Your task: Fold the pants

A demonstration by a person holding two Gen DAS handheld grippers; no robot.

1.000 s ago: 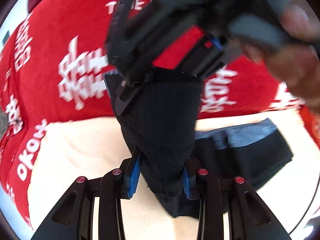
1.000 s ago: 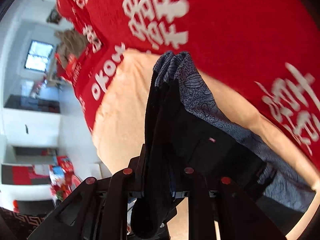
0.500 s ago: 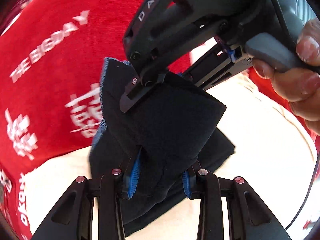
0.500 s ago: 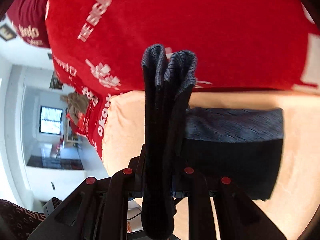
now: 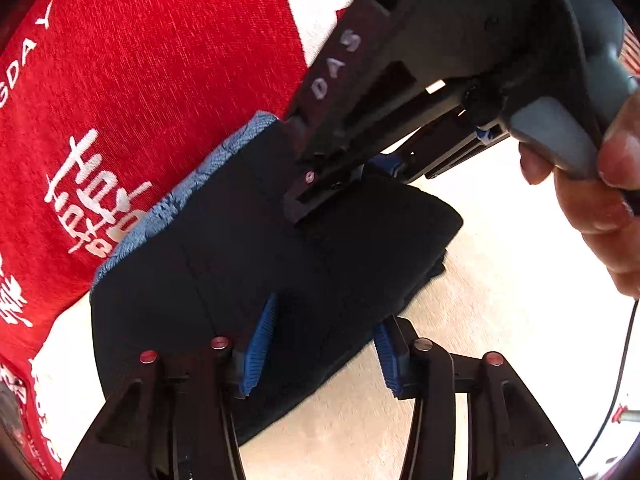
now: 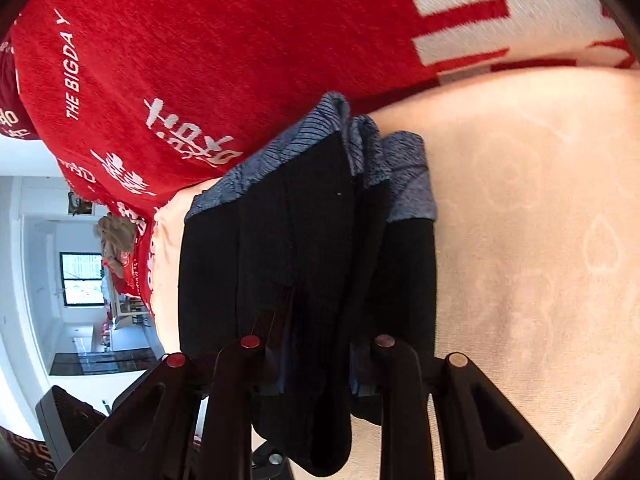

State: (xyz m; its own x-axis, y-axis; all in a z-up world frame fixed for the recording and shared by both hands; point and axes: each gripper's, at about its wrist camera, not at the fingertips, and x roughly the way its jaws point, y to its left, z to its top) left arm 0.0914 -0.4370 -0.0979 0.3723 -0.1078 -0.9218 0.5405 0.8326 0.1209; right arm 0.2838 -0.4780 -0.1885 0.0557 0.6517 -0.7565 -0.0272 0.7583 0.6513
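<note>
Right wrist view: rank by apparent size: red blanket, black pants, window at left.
1. Red blanket, largest.
2. Black pants, though they sit right at the lens, held in the right gripper, so nearness inflates them.
3. Window, smallest and far off.

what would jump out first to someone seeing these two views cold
The dark pants with a blue-grey waistband fill the middle of both views, pinched in the left hand-held gripper and the right hand-held gripper. Behind them spreads a bright red blanket with white lettering, beside a pale cream sheet. In the left view, the other hand-held gripper looms large above the cloth.
</note>
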